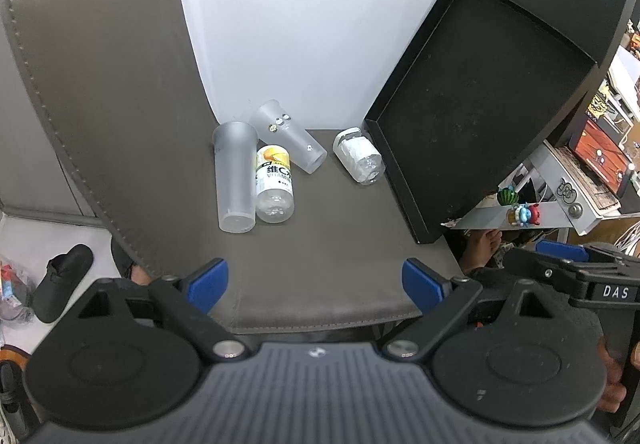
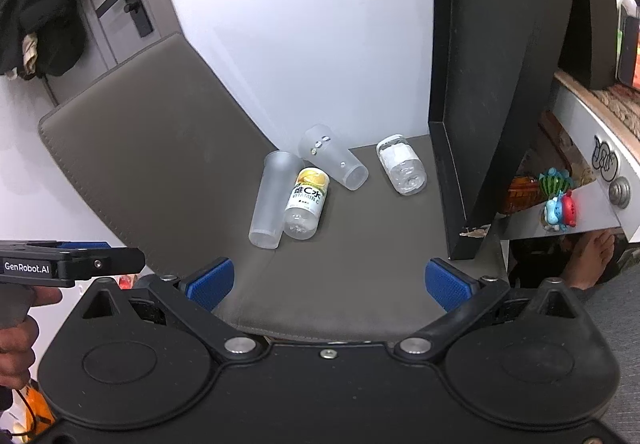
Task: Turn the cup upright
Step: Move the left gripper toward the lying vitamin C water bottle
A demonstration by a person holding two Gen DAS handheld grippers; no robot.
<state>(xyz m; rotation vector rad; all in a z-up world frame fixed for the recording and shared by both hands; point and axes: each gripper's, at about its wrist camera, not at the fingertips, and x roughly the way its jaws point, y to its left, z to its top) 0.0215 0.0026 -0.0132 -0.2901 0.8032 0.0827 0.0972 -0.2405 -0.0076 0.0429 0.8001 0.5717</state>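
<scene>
Legible text, both wrist views
I read "VITAMIN C" on the yellow-label bottle (image 2: 306, 200); "GenRobot.AI" on left gripper (image 2: 72, 264); "DAS" on right gripper (image 1: 616, 291).

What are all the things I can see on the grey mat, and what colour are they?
Frosted cups: two, cloudy white, both lying on their sides; tall cup far left, shorter cup behind, decorated with small dots.
Vitamin C bottle: one, clear with yellow label, lying right beside the tall cup.
Small bottle: one, clear with white label, lying near the tray.
Tray: one, black, propped tilted at right.
Mat: one, grey-brown, under everything.
Left gripper: blue pads, open, empty.
Right gripper: blue pads, open, empty.
</scene>
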